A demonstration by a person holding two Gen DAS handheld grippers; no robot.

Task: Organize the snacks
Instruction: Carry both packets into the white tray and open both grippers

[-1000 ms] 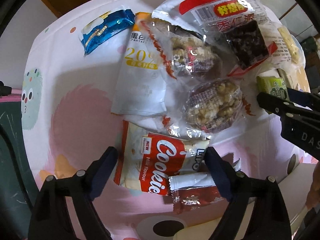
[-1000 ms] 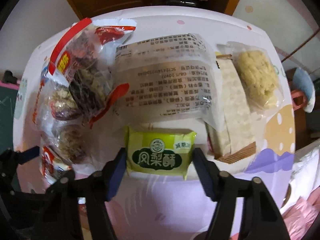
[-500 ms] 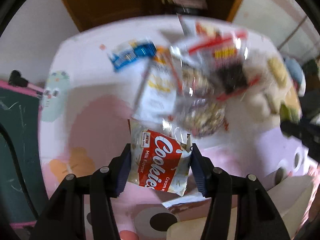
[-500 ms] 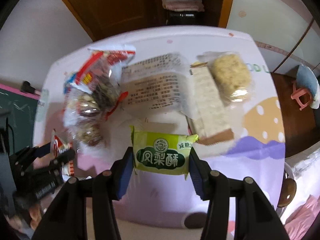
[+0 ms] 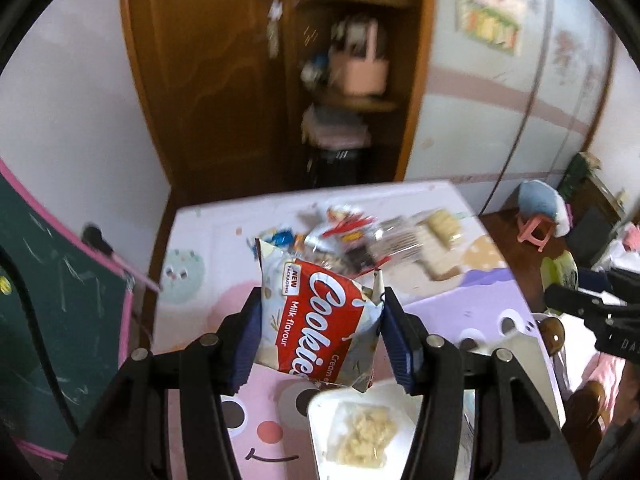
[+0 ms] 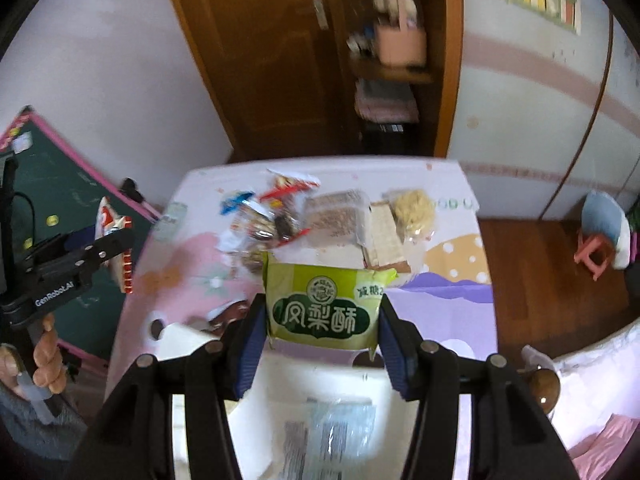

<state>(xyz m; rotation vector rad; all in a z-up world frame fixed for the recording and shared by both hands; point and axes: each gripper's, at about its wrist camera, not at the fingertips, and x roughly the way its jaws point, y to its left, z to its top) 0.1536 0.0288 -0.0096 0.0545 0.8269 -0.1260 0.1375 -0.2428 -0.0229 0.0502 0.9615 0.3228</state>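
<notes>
Left gripper: Cookies packet is being pinched between the fingers, now being held lifted above the white tray.
Right gripper: green pineapple-cake packet is being pinched, likewise raised over the tray.
Snack pile: is being left beyond the tray, on the cartoon table cover.
Change: both packets, a second ago being approached on the table, are being carried trayward; two items are judged nearly sorted.

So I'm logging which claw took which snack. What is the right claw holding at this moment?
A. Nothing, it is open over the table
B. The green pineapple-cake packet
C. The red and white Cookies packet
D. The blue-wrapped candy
B: in the right wrist view, the right claw is clamped on both sides of the green pineapple-cake packet, which is lifted above the white container.
</notes>
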